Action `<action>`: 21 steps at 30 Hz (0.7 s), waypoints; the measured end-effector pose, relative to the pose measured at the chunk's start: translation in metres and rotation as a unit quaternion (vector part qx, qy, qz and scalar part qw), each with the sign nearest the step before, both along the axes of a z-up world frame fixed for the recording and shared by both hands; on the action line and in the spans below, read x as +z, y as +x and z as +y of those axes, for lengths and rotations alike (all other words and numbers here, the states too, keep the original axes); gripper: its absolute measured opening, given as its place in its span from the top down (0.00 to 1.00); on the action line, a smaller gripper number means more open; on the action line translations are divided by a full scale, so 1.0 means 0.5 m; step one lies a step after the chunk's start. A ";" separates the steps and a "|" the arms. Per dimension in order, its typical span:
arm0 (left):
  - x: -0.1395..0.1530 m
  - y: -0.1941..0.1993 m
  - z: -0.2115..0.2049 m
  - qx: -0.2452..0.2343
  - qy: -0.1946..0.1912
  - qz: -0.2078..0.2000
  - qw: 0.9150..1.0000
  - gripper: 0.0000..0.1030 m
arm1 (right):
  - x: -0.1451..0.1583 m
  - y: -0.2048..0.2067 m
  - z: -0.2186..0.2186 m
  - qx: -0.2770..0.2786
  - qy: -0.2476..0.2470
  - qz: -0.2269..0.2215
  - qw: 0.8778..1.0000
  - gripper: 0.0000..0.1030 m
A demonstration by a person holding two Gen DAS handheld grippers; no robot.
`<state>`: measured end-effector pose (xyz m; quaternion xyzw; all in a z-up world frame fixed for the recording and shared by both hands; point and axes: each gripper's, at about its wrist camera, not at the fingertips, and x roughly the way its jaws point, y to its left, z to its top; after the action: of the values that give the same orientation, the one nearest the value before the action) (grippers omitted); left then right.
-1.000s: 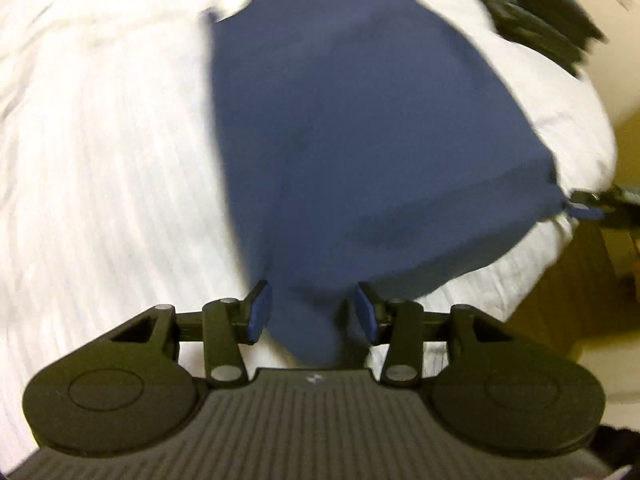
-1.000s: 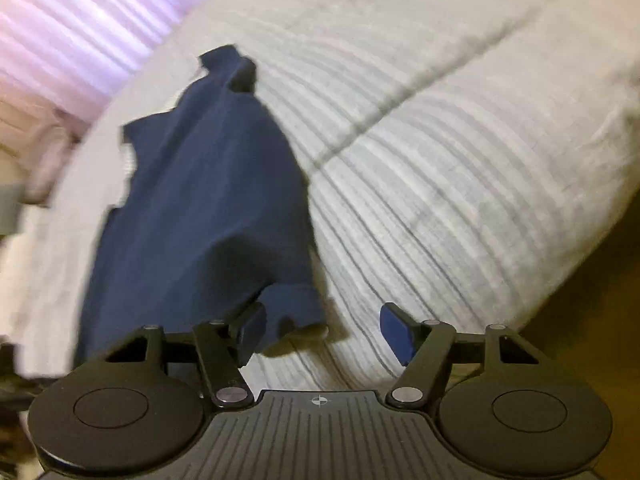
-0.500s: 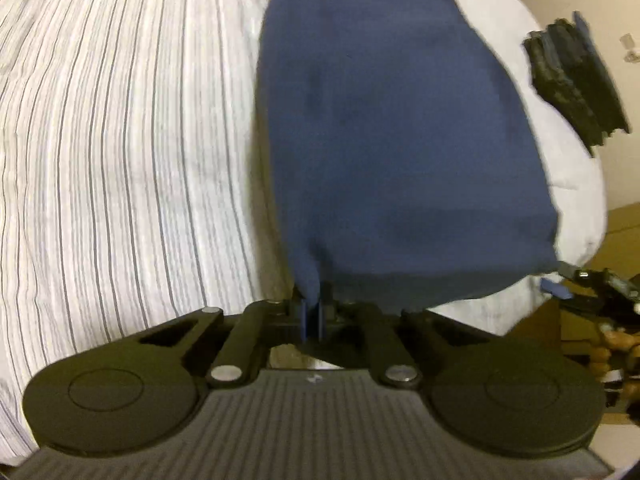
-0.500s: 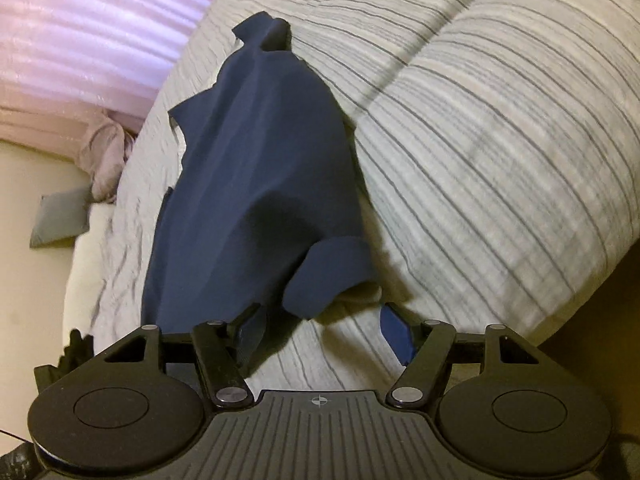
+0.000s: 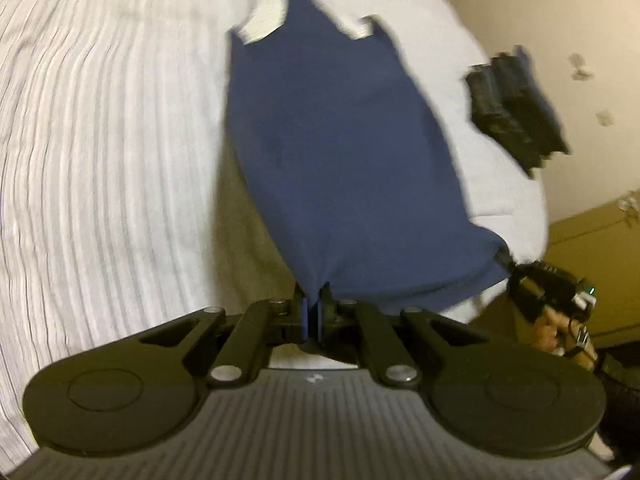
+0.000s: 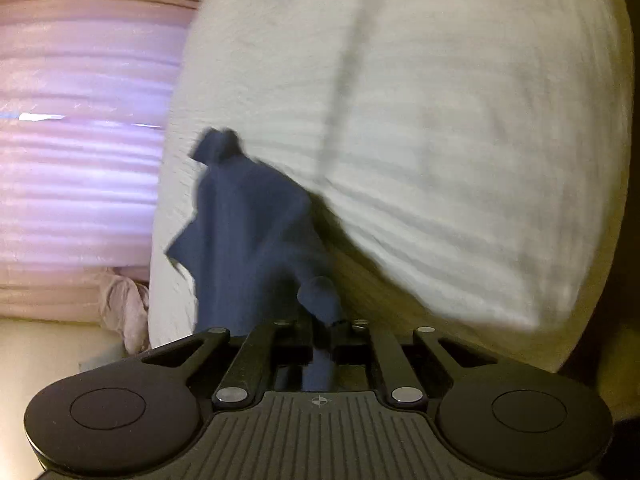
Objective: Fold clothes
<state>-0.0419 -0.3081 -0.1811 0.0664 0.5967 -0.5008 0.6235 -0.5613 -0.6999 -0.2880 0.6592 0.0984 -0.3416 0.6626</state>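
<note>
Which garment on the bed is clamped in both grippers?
The navy top, pinched at both near corners; the black pile lies untouched at the far edge.

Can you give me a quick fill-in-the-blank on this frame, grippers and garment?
1. The left gripper is ____ on the navy garment.
2. The right gripper is clamped on the same garment's other ____ corner.
3. The garment lies over a ____ bed cover.
4. The dark clothes pile lies to the garment's ____ in the left wrist view.

Missing words: shut; bottom; striped; right
</note>
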 end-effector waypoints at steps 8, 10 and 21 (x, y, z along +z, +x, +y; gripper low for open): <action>-0.030 -0.111 0.065 -0.010 0.021 0.069 0.997 0.98 | 0.276 -0.093 0.016 0.095 -0.137 0.125 0.978 0.97; -0.110 -0.136 0.080 -0.001 0.074 0.084 0.994 0.97 | 0.232 -0.089 0.040 0.115 -0.122 0.188 0.968 0.97; -0.131 -0.086 0.084 0.012 0.111 0.023 0.993 0.88 | 0.140 -0.028 0.073 0.145 -0.063 0.287 0.945 0.35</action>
<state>-0.0851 -0.2661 -0.2465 0.1166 0.6638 -0.4251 0.6041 -0.5751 -0.6634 -0.2178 0.4687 0.3570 -0.4219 0.6891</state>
